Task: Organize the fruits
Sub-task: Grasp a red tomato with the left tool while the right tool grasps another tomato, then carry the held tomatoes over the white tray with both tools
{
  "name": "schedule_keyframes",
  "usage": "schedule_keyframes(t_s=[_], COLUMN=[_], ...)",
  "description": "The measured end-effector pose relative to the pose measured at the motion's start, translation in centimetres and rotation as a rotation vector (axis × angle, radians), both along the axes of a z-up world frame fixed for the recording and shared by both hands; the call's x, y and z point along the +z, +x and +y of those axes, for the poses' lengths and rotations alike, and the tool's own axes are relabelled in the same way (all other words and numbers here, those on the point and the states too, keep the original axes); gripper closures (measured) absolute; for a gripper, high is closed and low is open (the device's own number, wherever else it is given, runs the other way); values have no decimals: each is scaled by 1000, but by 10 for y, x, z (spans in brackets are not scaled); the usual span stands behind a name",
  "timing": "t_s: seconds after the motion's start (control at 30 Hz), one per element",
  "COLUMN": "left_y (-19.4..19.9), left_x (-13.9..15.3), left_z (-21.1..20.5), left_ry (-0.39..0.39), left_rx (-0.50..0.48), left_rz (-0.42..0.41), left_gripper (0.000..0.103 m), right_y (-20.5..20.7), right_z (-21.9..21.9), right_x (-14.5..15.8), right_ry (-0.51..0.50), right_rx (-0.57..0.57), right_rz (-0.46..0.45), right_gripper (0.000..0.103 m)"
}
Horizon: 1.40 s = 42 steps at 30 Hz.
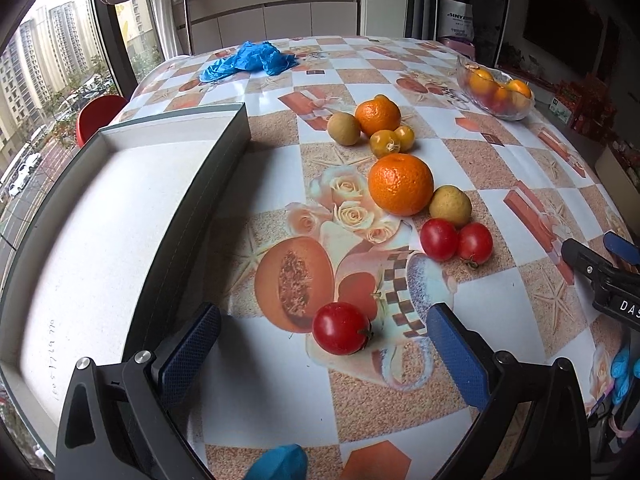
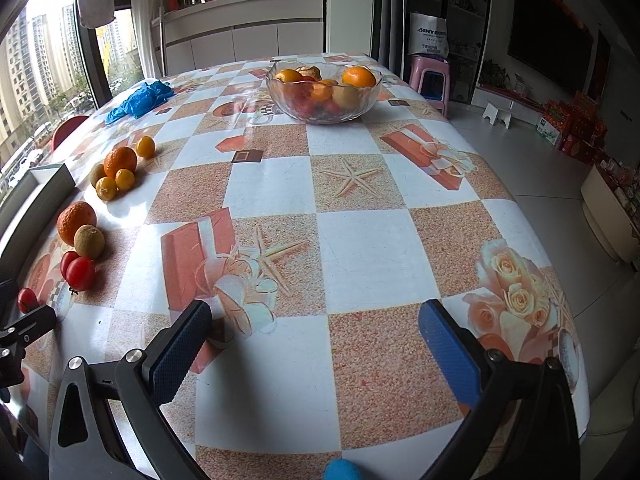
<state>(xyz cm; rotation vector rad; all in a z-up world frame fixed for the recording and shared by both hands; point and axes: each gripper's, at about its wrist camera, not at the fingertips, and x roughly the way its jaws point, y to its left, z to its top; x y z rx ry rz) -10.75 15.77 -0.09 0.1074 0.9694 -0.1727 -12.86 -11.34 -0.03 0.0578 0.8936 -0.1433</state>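
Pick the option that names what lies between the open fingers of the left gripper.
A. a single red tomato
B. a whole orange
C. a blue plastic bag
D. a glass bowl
A: in the left wrist view the left gripper stands open with a lone red tomato on the tablecloth between its blue pads, touching neither; the oranges lie farther off.

Left gripper (image 1: 324, 344): jaws spread wide, blue pads (image 1: 191, 344) facing inward, nothing clamped between them, held low and pointing forward. Right gripper (image 2: 316, 344): jaws likewise wide apart, empty, pads (image 2: 448, 356) angled outward, pointing forward and slightly down. Right gripper's black body visible at right edge of left wrist view; left gripper's at left edge of right wrist view. Grippers side by side, apart.
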Motion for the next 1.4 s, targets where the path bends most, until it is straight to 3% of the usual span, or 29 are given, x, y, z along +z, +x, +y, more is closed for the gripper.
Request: schedule_keyframes(t_s=[0.3,0.37,0.4,0.5,0.57,0.6,0.77,0.9,0.97,1.07,1.13,1.17,1.4], left_y=[11,7,5,0,-1,-2,-4,-9,-13,-17,-19,-20,-28], left_x=[3,6,7,10,12,13,14,18,22,29,34,37,57], left_z=[-3,-6,-8,-10,-10,-9,6,19,23,26,29,30,42], left_ry=[8,-1,1,-12,-16,-19,-54,-84,-97,-116,-129,-136,-185], left_rx=[-24,-54,-64,-83,-93,-95,-72,-52,-50,-50,-48,-48,-41], left_rz=[64,56,53,47,44,45,60,66,60,51,47,43,5], left_gripper=[3,21,25,49,75,78,78,78,78,78,78,78,78], right_y=[1,4,6,10,13,15,22,29,31,32,33,32,22], right_z=[2,6,10,27,43,52,91,115,124,138,143,144,136], right_x=[1,3,4,7,9,10,16,13,12,13,13,14,21], right_ry=[3,11,19,76,107,111,109,107,88,68,53,52,78], right_rx=[0,7,19,90,138,161,277,349,364,402,416,420,411], right_rz=[27,68,83,83,81,80,72,92,93,93,96,98,102], right_gripper=[0,0,0,0,0,0,5,24,28,53,75,78,78])
